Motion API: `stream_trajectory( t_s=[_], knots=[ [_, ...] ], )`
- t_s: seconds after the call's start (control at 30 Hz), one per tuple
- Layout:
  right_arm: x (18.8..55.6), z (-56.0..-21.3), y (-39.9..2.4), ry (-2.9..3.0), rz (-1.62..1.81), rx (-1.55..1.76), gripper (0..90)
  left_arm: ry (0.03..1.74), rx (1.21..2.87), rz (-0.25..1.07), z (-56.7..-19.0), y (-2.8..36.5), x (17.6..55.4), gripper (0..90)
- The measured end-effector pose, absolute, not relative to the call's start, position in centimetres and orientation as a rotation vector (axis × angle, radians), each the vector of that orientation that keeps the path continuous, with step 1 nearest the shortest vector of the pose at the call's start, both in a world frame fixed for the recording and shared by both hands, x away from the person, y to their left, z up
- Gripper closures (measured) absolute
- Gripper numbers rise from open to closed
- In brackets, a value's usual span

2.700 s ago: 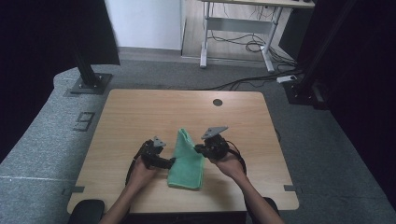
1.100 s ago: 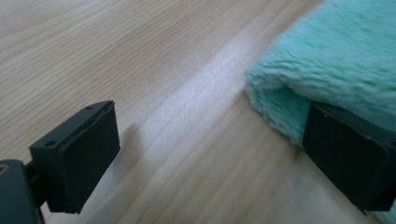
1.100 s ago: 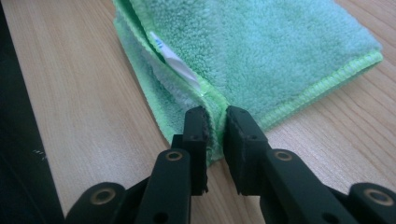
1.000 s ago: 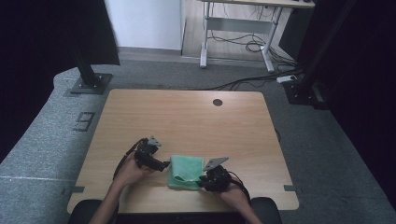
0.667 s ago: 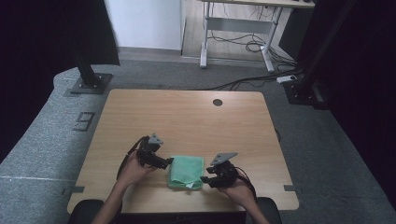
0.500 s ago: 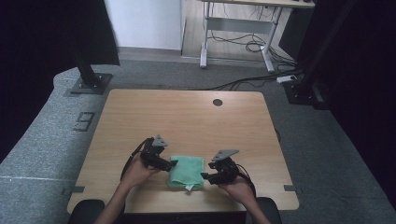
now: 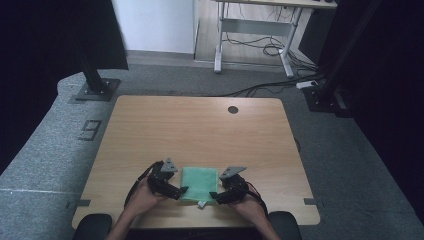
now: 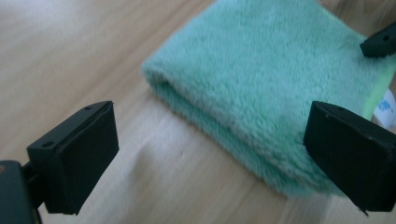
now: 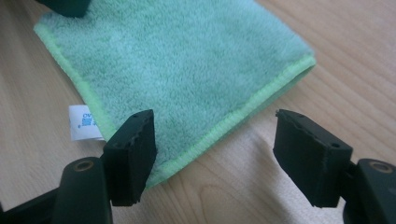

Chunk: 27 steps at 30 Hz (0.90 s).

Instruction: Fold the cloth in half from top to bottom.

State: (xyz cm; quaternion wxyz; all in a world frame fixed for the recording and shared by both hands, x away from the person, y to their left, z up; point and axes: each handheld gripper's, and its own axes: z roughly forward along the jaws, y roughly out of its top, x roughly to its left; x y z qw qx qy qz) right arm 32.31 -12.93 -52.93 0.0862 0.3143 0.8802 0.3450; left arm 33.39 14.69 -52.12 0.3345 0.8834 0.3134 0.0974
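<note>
A green fleecy cloth lies folded flat near the wooden table's front edge, with a white label poking out at its near side. My left gripper is at the cloth's left side. Its jaws stand open wide in the left gripper view, with the folded edge of the cloth ahead of them. My right gripper is at the near right corner. Its jaws have just been opening. The hemmed corner of the cloth lies loose between them, with the label beside it.
The wooden table stretches bare beyond the cloth, with a round cable hole at its far side. A black stand base sits on the grey floor at the far left. A desk frame and cables lie farther back.
The cloth, earlier held up between both grippers, now lies folded on the table. The right jaws have opened off its corner. The left gripper has slid closer to the cloth's near left side.
</note>
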Motion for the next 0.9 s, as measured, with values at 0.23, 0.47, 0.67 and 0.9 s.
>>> stream_trajectory(
  t_s=[0.23, 0.47, 0.67, 0.9],
  knots=[
    [32.0, -53.4, -12.5, 2.607, 0.977, 0.932, 27.7, 0.830, 2.318, 0.267, -53.2, 14.8, 32.8, 3.0],
    [31.9, -54.0, -12.8, 2.541, 0.961, 1.013, 16.7, 0.882, 2.333, 0.344, -53.7, 14.2, 32.5, 2.7],
    [32.2, -54.2, -12.9, 2.522, 0.969, 1.017, 16.6, 0.929, 2.308, 0.405, -54.1, 14.1, 32.1, 0.5],
    [33.4, -54.3, -13.1, 2.512, 0.982, 1.031, 16.7, 0.963, 2.275, 0.444, -54.3, 14.2, 33.1, 0.0]
  ],
)
